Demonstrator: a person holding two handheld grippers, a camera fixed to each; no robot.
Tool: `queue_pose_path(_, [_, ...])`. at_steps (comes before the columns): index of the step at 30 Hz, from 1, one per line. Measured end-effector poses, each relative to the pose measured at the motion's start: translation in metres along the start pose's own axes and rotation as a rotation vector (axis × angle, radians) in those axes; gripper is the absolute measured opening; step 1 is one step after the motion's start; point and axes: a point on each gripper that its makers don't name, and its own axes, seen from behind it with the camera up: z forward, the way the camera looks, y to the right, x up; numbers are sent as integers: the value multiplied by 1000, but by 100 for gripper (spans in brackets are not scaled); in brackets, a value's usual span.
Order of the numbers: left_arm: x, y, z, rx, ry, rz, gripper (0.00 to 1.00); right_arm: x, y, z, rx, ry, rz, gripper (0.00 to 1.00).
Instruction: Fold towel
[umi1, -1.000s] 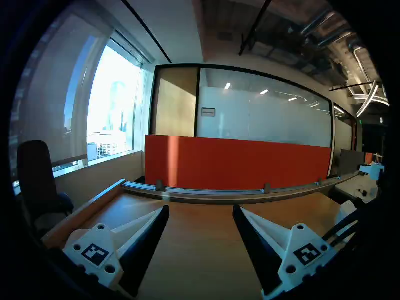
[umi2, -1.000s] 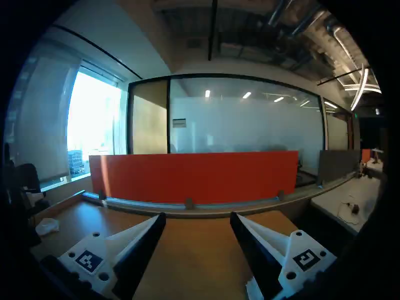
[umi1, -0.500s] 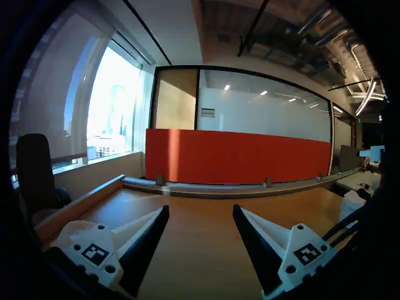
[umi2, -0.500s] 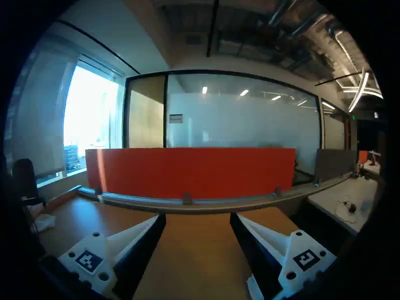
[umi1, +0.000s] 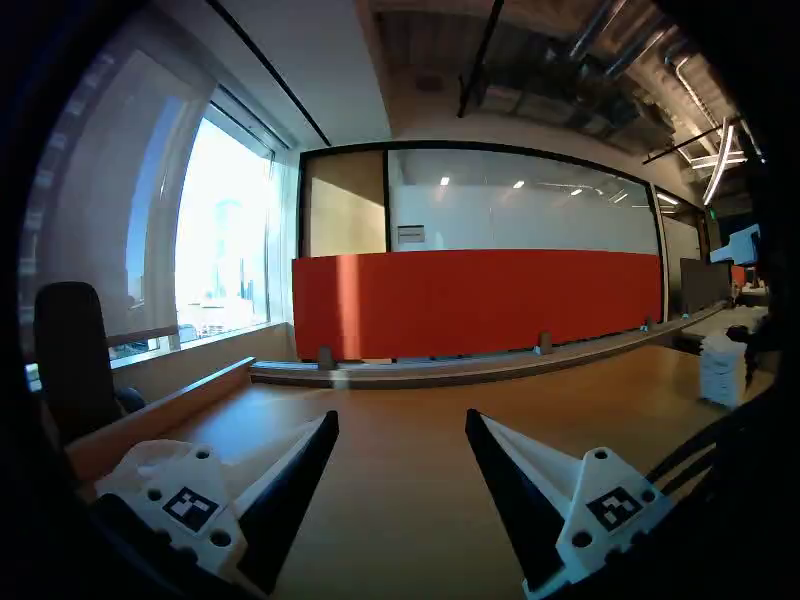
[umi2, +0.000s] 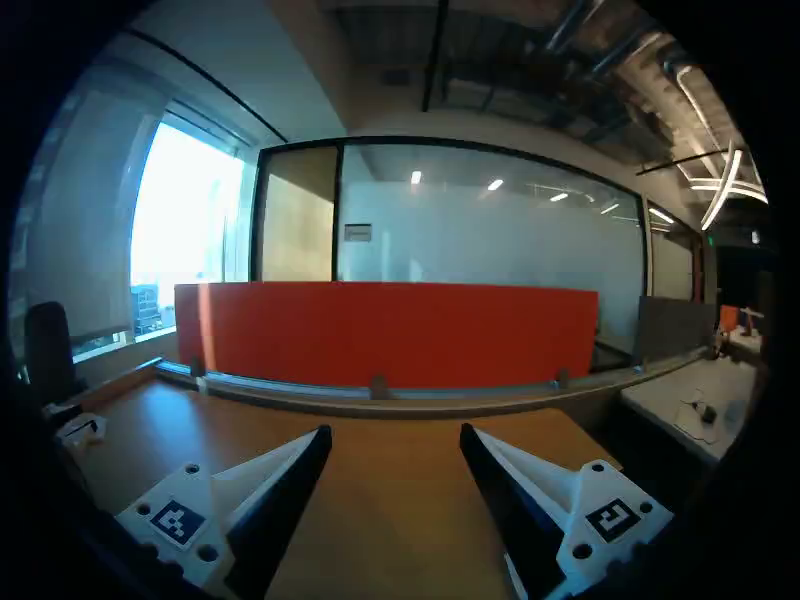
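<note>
The left gripper (umi1: 400, 416) hovered over the wooden desk (umi1: 400, 510) with its fingers spread wide, gripping nothing. A pale crumpled heap, apparently the towel (umi1: 140, 458), peeked out at 8 o'clock behind one finger. The right gripper (umi2: 395, 430) was likewise spread and empty.

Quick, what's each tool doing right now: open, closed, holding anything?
Left tool: open, holding nothing.
Right tool: open, holding nothing.

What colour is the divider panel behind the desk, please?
Orange-red divider panel, clearest in the right gripper view.
</note>
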Motion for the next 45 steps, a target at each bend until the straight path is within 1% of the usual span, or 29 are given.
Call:
queue_pose_path(5, [-16,1,-1,-1,13,14,94,-12,-14,4,18,-9,-30,99])
queue_pose_path(11, [-30,2,-1,6,25,-1,94,-21,-27,5,45,-11,-47,100])
queue_pose_path(17, [-41,0,-1,13,24,-15,94,-22,-27,7,43,-6,-51,100])
queue_pose_path(24, [-49,-8,0,30,29,-39,94,-24,-28,9,46,-2,-43,100])
queue_pose_path(29, [-54,-11,0,40,17,-41,94,-26,-29,10,48,-6,-43,100])
queue_pose_path(38, [-58,-10,0,37,8,-39,94,-24,-33,14,59,-5,-42,100])
queue_pose_path(45, [-60,-10,1,42,6,-37,94,-22,-34,13,67,4,-45,100])
